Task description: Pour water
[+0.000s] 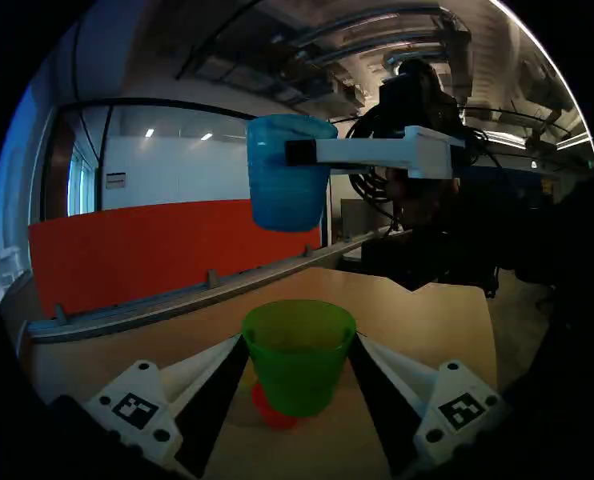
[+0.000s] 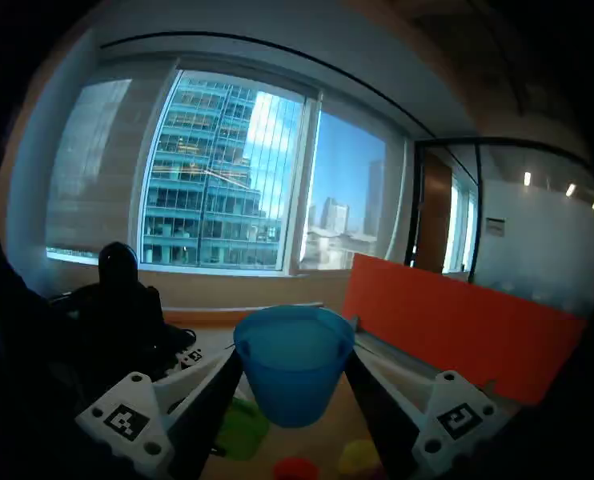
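My left gripper (image 1: 297, 352) is shut on a translucent green cup (image 1: 299, 376), held upright just above the wooden table (image 1: 425, 320). Higher up and farther off, a blue cup (image 1: 285, 176) hangs upright in the air, clamped by my right gripper (image 1: 290, 152) reaching in from the right. In the right gripper view the same blue cup (image 2: 294, 376) sits between the fingers of my right gripper (image 2: 294, 360). I cannot tell whether either cup holds water. A green shape (image 2: 245, 428) lies below and left of the blue cup.
A small red object (image 1: 271, 414) lies on the table under the green cup; red (image 2: 295, 468) and yellow (image 2: 359, 458) items show low in the right gripper view. An orange partition (image 1: 161, 248) and a metal rail (image 1: 217, 288) border the table's far side. A person (image 1: 425, 192) stands behind the right gripper.
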Demonstrator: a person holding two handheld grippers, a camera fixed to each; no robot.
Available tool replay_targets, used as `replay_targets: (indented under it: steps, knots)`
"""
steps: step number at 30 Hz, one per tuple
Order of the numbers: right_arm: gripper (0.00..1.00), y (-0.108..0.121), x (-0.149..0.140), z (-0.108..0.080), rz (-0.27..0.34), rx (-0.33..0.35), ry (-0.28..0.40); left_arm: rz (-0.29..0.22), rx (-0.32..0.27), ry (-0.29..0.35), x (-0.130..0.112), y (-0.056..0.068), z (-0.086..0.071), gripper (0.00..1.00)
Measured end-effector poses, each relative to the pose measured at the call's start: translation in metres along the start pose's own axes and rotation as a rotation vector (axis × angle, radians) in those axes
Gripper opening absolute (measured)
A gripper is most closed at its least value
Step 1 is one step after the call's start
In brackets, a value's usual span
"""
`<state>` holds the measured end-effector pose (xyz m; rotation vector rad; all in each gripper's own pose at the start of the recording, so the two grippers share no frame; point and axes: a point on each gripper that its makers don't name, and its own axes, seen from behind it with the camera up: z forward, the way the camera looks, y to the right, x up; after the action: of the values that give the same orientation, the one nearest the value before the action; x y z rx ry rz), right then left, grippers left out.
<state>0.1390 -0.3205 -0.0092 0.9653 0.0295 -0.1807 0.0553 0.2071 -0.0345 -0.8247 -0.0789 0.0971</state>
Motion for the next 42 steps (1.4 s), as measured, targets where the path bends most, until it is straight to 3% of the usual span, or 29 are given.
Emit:
replay_targets:
  steps: [3, 14, 33, 42]
  knots:
    - [0.88, 0.002, -0.001, -0.002, 0.023, 0.0, 0.002, 0.002, 0.004, -0.002, 0.001, -0.001, 0.0, 0.85]
    - [0.88, 0.012, -0.009, -0.015, 0.019, -0.034, -0.013, 0.003, 0.035, -0.01, -0.003, -0.012, -0.002, 0.85]
    - [0.88, 0.055, -0.034, -0.07, 0.049, -0.15, -0.026, 0.002, 0.105, -0.057, -0.02, -0.043, -0.011, 0.85]
    - [0.89, 0.057, -0.052, -0.076, 0.044, -0.144, -0.043, 0.014, 0.105, -0.1, -0.032, -0.047, -0.011, 0.85]
